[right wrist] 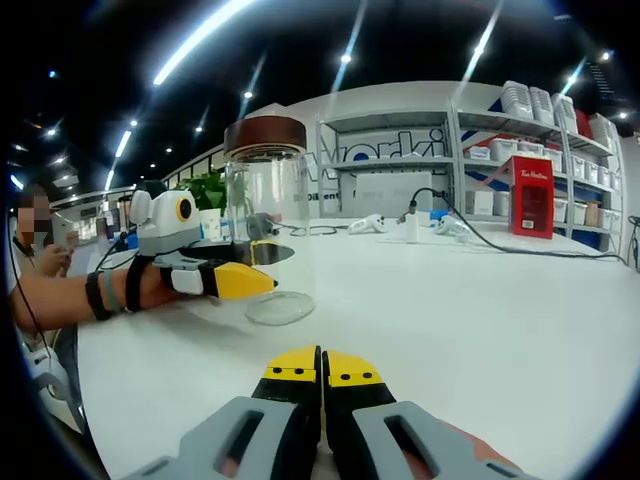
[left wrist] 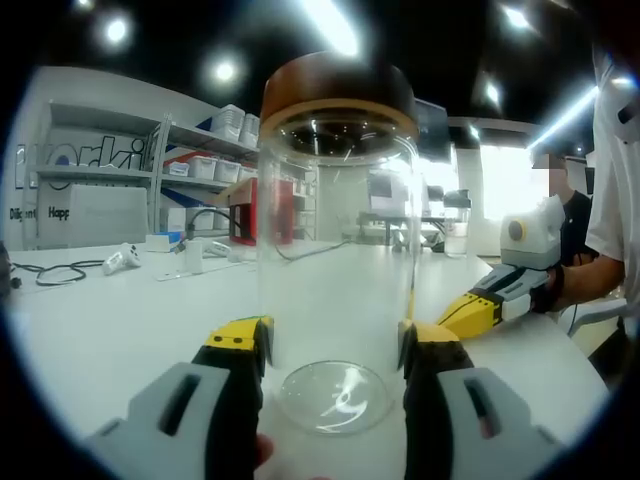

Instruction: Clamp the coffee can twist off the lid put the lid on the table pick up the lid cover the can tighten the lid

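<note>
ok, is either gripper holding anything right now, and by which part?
Left gripper clamps the clear coffee can by its lower body, near the base; the brown lid is on. Right gripper is shut and holds nothing.

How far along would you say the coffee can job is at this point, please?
Done: the left tool brackets the clear coffee can on the table, apparently clamping it. In hand: nothing more; the right tool is shut and empty, short of the can. Left: the brown lid is on, so either unscrewing or final tightening remains.
</note>
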Demonstrator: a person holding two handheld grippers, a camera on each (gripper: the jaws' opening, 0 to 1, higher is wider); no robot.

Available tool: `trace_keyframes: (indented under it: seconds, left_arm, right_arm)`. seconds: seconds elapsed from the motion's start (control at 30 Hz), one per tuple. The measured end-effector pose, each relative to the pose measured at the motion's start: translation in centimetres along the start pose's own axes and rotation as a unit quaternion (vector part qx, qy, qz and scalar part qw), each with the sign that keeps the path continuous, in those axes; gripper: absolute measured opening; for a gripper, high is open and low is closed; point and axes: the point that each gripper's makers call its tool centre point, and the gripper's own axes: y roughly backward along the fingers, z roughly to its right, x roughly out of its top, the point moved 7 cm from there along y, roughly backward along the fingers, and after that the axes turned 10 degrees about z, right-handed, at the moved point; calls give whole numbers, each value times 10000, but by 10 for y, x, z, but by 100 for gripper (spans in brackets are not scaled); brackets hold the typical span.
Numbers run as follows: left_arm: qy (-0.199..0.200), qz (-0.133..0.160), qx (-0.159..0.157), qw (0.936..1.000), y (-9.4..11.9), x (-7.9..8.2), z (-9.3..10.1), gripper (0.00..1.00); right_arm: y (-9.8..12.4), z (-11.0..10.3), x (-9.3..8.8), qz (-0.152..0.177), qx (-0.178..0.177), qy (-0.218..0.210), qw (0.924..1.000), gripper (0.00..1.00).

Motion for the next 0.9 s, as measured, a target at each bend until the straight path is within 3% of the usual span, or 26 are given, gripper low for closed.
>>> trace_keyframes:
  seconds: [0.9]
  left_arm:
    - [32, 54, -9, 10000, 3, 0, -1, 46]
  right_arm:
    - [7, -9, 8, -54, 153, 60, 9999, 0]
